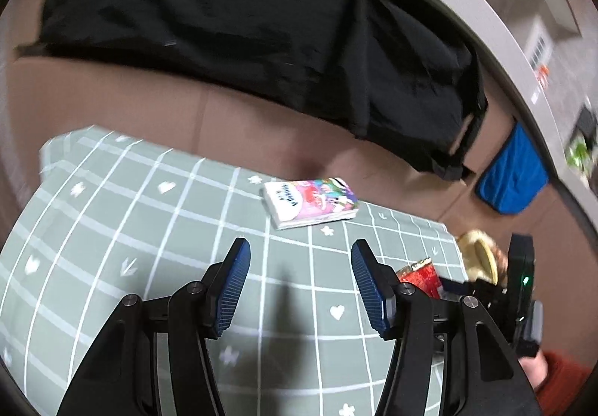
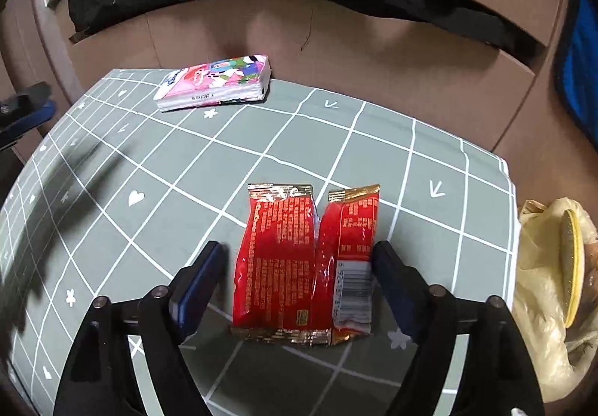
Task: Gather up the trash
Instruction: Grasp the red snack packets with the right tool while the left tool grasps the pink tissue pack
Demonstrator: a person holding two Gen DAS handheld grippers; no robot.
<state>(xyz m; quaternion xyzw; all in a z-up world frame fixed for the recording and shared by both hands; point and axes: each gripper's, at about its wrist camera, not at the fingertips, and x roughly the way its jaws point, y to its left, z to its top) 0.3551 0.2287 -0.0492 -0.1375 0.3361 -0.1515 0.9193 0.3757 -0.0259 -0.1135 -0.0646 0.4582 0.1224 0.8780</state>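
Landmark is the table (image 2: 441, 139) with its grey-green grid cloth; everything below is placed against it. Beyond its far edge: brown floor and a heap of black fabric (image 1: 231, 23), no obstruction. Off its right edge hangs a yellowish plastic bag (image 2: 545, 289), likely where the trash goes, though I can't confirm. Near the far edge lies a colourful tissue pack (image 2: 215, 83), well apart from the trash. The trash itself, a red snack wrapper (image 2: 304, 262), lies flat near the table's near-right part, torn open lengthwise, long axis running away from the camera, roughly along the fingers' pointing line. The right gripper (image 2: 299, 266) is the nearer one by far: fingers spread wide, straddling the wrapper across its short axis, right finger touching or just beside the barcode edge, left finger clear of it; not pinched. The left gripper (image 1: 301, 277) is over bare cloth, fingers moderately apart, empty; the wrapper peeks out to its right. Nothing stands between right fingers and wrapper; flat foil may slide or buckle on closing.
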